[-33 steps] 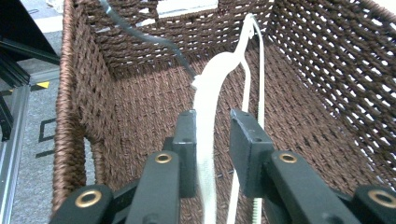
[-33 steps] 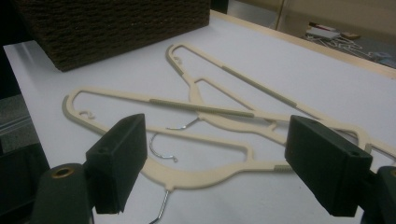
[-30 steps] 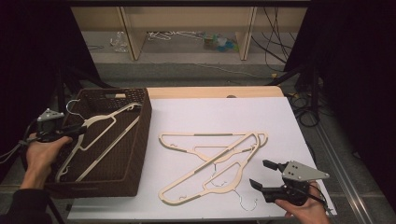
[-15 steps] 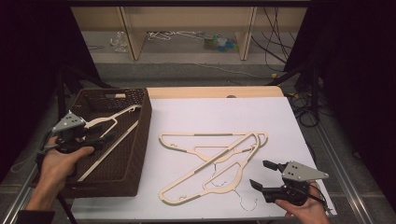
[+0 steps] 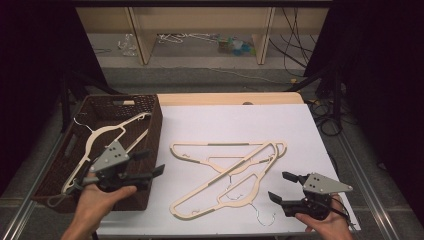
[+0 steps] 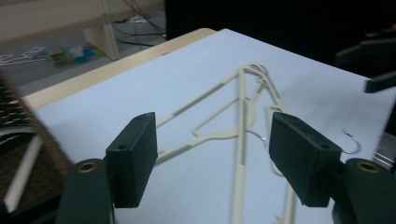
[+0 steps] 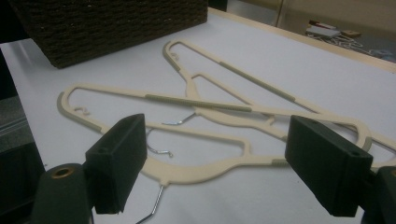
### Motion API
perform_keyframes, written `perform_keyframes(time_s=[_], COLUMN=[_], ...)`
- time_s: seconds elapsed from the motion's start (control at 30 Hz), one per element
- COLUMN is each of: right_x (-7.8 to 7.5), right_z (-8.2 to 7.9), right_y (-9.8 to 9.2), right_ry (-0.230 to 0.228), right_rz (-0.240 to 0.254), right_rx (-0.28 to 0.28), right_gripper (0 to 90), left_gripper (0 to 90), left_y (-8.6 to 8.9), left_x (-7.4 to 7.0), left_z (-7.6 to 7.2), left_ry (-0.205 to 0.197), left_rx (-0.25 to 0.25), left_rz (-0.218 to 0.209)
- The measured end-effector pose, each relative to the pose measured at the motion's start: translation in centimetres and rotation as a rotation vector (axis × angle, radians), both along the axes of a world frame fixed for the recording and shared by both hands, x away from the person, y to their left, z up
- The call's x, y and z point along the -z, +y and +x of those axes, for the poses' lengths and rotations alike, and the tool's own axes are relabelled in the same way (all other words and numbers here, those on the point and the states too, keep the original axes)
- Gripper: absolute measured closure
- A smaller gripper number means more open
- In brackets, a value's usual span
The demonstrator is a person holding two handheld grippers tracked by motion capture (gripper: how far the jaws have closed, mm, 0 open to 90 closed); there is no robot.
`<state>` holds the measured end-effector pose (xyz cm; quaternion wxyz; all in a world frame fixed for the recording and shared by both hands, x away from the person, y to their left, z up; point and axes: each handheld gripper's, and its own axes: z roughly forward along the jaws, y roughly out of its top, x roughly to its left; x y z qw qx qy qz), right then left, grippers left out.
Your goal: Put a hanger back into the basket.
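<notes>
Several cream hangers [image 5: 235, 165] lie overlapped on the white table [image 5: 225, 120], their wire hooks toward the front. Another cream hanger [image 5: 100, 135] lies inside the brown wicker basket [image 5: 150, 107] at the left. My left gripper [image 5: 154, 162] hovers over the basket's front right corner and points at the table. Its jaws have just been opening and nothing is between them. In the left gripper view the open left gripper [image 6: 212, 140] frames the hangers [image 6: 243, 116]. My right gripper [image 5: 277, 185] rests open at the front right, short of the hangers [image 7: 224, 105], right gripper [image 7: 215, 135] empty.
The basket [image 7: 107, 23] stands off the table's left edge. A wooden strip [image 5: 230, 98] borders the table's far side. Beyond it a low shelf [image 5: 200, 30] holds small clutter and cables. Metal rails [image 5: 365, 185] run along the table's sides.
My left gripper has swung from the basket's left side to its right front corner and its jaws have spread. The hanger stays in the basket. The right gripper has not moved.
</notes>
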<state>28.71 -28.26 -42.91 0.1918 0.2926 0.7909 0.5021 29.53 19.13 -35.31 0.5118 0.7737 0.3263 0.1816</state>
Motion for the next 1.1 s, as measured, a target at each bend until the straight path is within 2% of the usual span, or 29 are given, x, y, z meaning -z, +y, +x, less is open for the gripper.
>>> perform_keyframes(time_s=[0.1, 0.13, 0.27, 0.33, 0.37, 0.43, 0.47, 0.5, 0.6, 0.63, 0.7, 0.77, 0.8, 0.83, 0.9, 0.97, 1.03, 1.1], right_x=[0.0, 0.0, 0.1, 0.1, 0.1, 0.1, 0.2, 0.2, 0.2, 0.2, 0.2, 0.2, 0.3, 0.3, 0.4, 0.5, 0.9, 1.0], right_z=[0.0, -0.1, -0.1, -0.2, -0.3, -0.3, -0.3, -0.3, -0.3, -0.3, -0.3, -0.2, -0.1, -0.1, 0.1, 0.6, 2.0, 2.5], right_y=[0.0, -0.1, -0.1, -0.1, -0.1, -0.1, -0.1, 0.0, 0.2, 0.2, 0.2, 0.2, 0.2, 0.1, 0.1, 0.2, 0.4, 0.4], right_ry=[0.011, 0.018, 0.009, 0.030, 0.024, 0.018, 0.022, 0.026, 0.026, 0.040, 0.037, 0.034, 0.008, 0.020, 0.017, 0.014, 0.028, 0.031], right_rz=[0.005, -0.009, 0.008, 0.012, 0.002, 0.000, 0.002, -0.001, -0.003, -0.007, -0.009, -0.006, -0.009, -0.013, -0.017, -0.029, -0.029, -0.042], right_rx=[0.000, 0.005, -0.005, -0.005, 0.007, 0.009, 0.007, 0.001, -0.002, -0.014, -0.017, -0.014, -0.005, -0.010, -0.017, -0.031, -0.060, -0.069], right_gripper=[21.8, 21.8, 21.7, 21.8, 21.8, 21.7, 21.7, 21.8, 21.8, 21.7, 21.7, 21.7, 21.9, 22.7, 22.9, 22.8, 22.6, 23.1], left_gripper=[30.9, 30.5, 28.7, 27.1, 26.4, 22.4, 19.9, 19.9, 19.8, 19.6, 18.4, 18.0, 18.0, 18.1, 18.5, 18.5, 18.6, 18.7], left_y=[-1.6, -2.1, -3.7, -4.2, -4.4, -4.9, -5.1, -5.4, -5.6, -5.7, -6.1, -6.2, -6.4, -6.5, -6.6, -6.7, -6.7, -6.6], left_x=[0.7, 1.0, 2.3, 3.0, 3.4, 4.2, 4.6, 5.5, 6.3, 6.7, 7.5, 7.8, 8.2, 8.5, 8.7, 9.1, 9.5, 9.6], left_z=[-0.7, -0.9, -1.4, -1.7, -1.7, -2.0, -2.3, -2.4, -2.7, -2.8, -3.0, -3.1, -3.3, -3.4, -3.4, -3.4, -3.4, -3.4], left_ry=[0.001, 0.001, -0.001, 0.005, 0.001, -0.012, -0.007, -0.012, -0.009, -0.021, -0.012, -0.011, -0.003, -0.003, -0.007, -0.010, 0.006, 0.001], left_rx=[0.057, 0.080, 0.117, 0.126, 0.145, 0.141, 0.136, 0.162, 0.161, 0.161, 0.175, 0.176, 0.184, 0.184, 0.186, 0.197, 0.178, 0.182], left_rz=[-0.011, -0.014, -0.019, -0.030, -0.044, -0.036, -0.040, -0.049, -0.046, -0.029, -0.039, -0.053, -0.050, -0.038, -0.040, -0.019, -0.026, -0.022])
